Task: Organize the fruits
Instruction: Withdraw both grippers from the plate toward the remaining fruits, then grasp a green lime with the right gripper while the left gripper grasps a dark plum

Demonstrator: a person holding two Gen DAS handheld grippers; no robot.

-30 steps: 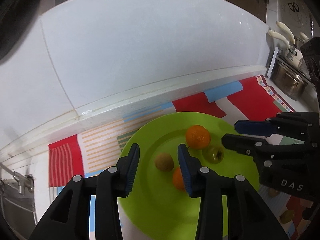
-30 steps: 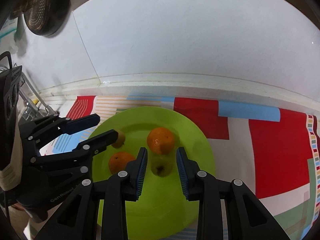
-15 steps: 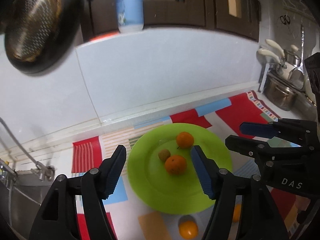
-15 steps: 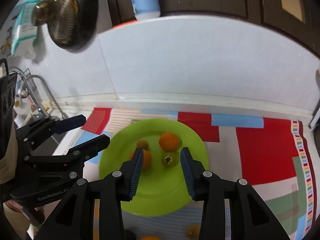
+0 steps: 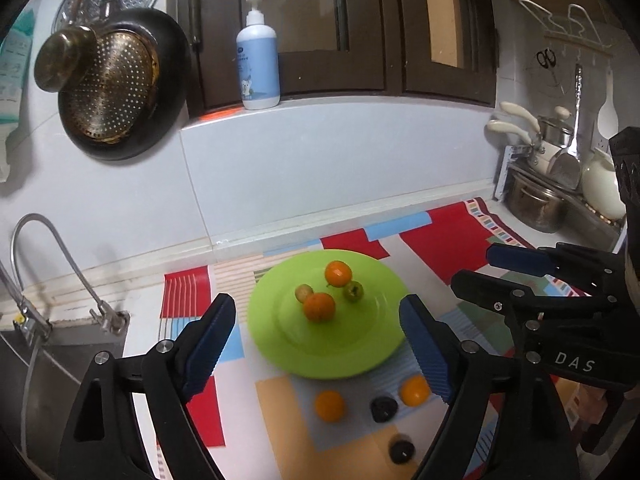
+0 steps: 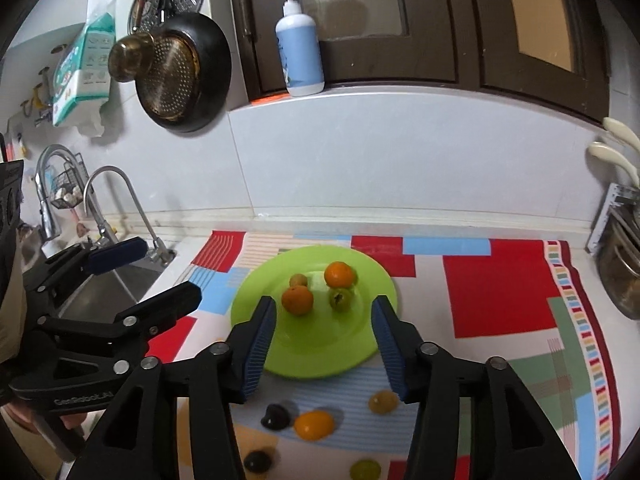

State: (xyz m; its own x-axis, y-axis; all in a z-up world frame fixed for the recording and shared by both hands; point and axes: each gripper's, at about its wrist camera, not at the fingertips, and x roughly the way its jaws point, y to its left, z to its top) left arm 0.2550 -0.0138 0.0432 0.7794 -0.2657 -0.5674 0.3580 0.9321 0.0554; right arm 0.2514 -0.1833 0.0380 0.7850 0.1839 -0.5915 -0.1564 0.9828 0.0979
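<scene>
- The left gripper point(image 5: 316, 340) has pulled up and back from the green plate point(image 5: 340, 356) since a second ago; its fingers point(image 5: 208, 340) are opening wide, with nothing between them.
- The right gripper point(image 6: 324, 340) has drawn back the same way. Its fingers point(image 6: 260, 340) are opening too and hold nothing.
- On the plate now lie four fruits: a small brownish one point(image 5: 304, 291) at about 10 o'clock, an orange point(image 5: 319, 306) at the centre, a second orange point(image 5: 338, 273) at 12 o'clock and a green fruit point(image 5: 353, 291) at 2 o'clock. The centre orange and the green fruit look freshly set down, so both hands seem free for the next pick.
- Off the plate, at its 6 o'clock on the patterned mat point(image 6: 500, 300) covering the bench, fruits remain: an orange one point(image 6: 314, 425), a yellowish one point(image 6: 383, 401), two dark ones point(image 6: 276, 417) and a green one point(image 6: 365, 469).
- The yellowish fruit is partly hidden behind the right finger; the dark fruits are too blurred to name; the green one is cut off at the frame's lower edge.
</scene>
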